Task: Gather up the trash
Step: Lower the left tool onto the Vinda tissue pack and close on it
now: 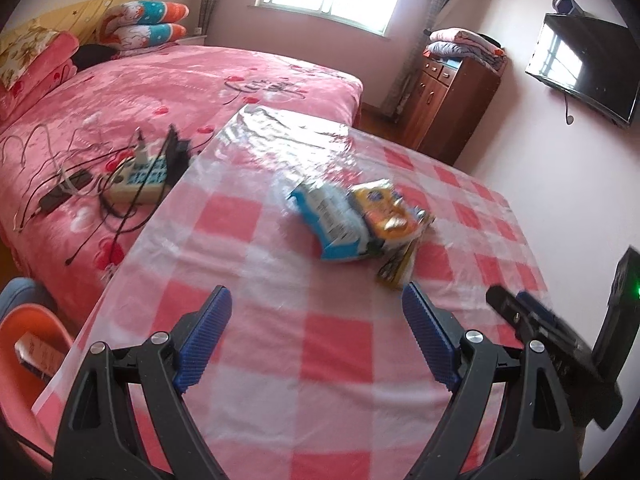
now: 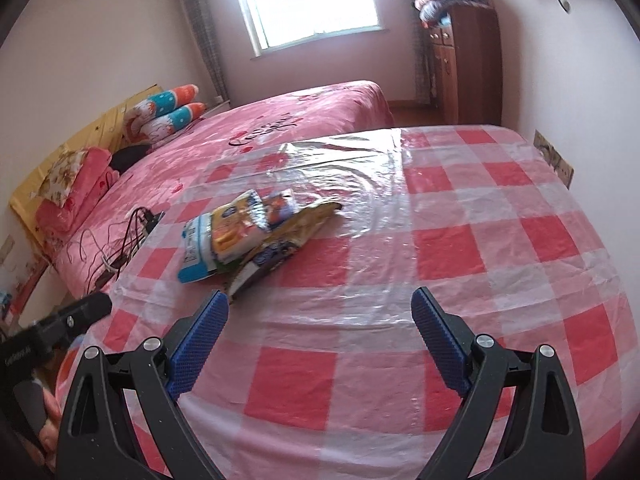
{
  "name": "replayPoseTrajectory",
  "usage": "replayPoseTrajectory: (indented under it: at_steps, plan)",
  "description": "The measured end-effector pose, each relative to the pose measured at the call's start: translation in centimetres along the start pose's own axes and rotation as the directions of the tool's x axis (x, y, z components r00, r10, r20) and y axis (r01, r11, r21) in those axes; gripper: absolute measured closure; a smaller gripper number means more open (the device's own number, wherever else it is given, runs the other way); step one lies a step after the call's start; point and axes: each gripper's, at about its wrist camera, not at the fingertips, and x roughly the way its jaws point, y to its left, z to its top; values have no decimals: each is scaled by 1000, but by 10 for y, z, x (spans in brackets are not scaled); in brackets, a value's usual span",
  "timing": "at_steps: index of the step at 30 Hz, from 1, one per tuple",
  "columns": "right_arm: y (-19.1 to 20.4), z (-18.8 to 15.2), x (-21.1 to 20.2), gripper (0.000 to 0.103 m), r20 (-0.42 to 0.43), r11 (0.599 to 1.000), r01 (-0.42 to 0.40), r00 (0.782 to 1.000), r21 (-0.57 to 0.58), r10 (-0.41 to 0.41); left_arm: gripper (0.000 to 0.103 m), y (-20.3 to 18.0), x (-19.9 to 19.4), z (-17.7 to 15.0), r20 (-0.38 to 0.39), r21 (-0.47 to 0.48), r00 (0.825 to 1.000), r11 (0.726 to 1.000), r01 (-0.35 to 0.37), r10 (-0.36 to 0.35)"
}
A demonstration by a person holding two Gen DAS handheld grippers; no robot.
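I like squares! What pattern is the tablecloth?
Red-and-white checks on the tablecloth, clearest in the right wrist view.

We see our left gripper [image 1: 316,300] held wide open above the red-and-white checked table [image 1: 280,344], nothing between its blue pads. Ahead of it lies a small heap of snack wrappers [image 1: 360,220], a blue-and-white one overlapping a yellow one. Our right gripper [image 1: 520,308] pokes in from the right edge.
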Motion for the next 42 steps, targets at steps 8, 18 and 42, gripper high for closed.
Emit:
replayPoseTrajectory:
  at_steps: [8, 18, 42]
  plan:
    - [-39, 9, -4, 11, 4, 994, -2, 1000, 109, 1, 15, -40, 33, 40, 32, 29, 999, 1000, 13, -14]
    - [-62, 12, -4, 11, -13, 984, -23, 1000, 175, 26, 15, -58, 112, 79, -53, -42, 995, 995, -91, 89]
    - [-72, 14, -3, 11, -22, 978, -49, 998, 203, 55, 15, -68, 153, 65, -185, 65, 969, 986, -153, 162]
